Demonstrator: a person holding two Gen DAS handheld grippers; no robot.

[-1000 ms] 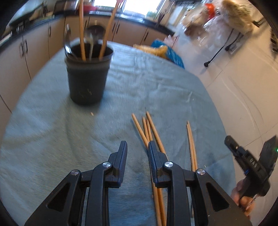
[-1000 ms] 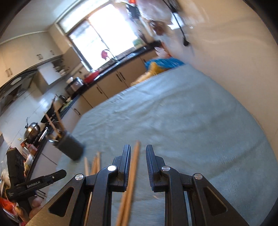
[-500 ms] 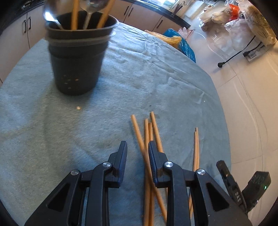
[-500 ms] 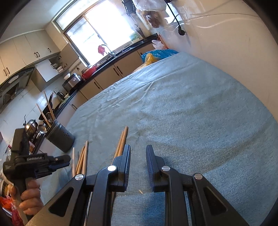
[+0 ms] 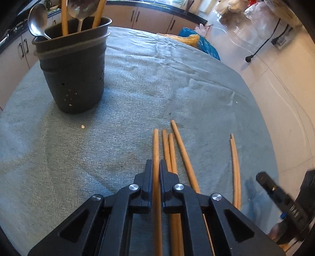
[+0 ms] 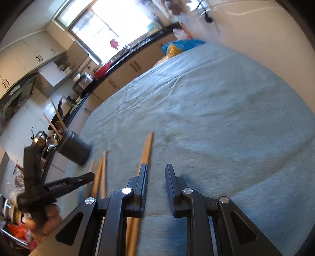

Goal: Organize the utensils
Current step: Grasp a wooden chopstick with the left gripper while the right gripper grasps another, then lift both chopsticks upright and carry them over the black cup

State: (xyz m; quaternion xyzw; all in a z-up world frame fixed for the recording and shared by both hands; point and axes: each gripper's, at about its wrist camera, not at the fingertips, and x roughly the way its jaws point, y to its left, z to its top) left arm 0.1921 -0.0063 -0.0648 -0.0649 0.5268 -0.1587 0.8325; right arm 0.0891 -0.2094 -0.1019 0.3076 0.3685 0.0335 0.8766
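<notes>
My left gripper (image 5: 156,167) is shut on one wooden chopstick (image 5: 156,145) lying on the teal cloth. Three more chopsticks (image 5: 173,149) lie just right of it, and a pair (image 5: 234,157) lies farther right. A dark utensil holder (image 5: 72,72) with spoons and chopsticks stands at the far left. My right gripper (image 6: 156,171) is open and empty, low over the cloth; the pair of chopsticks (image 6: 146,149) passes under its left finger. The holder also shows in the right wrist view (image 6: 73,147), far left.
The teal cloth (image 5: 177,82) covers the round table. Its edge drops to a tiled floor on the right. Kitchen cabinets (image 5: 137,15) run behind. A blue and yellow bag (image 5: 198,42) sits at the far table edge.
My left gripper moved down and forward and closed on one chopstick. My right gripper released its chopsticks earlier and now sits open, lower over the cloth.
</notes>
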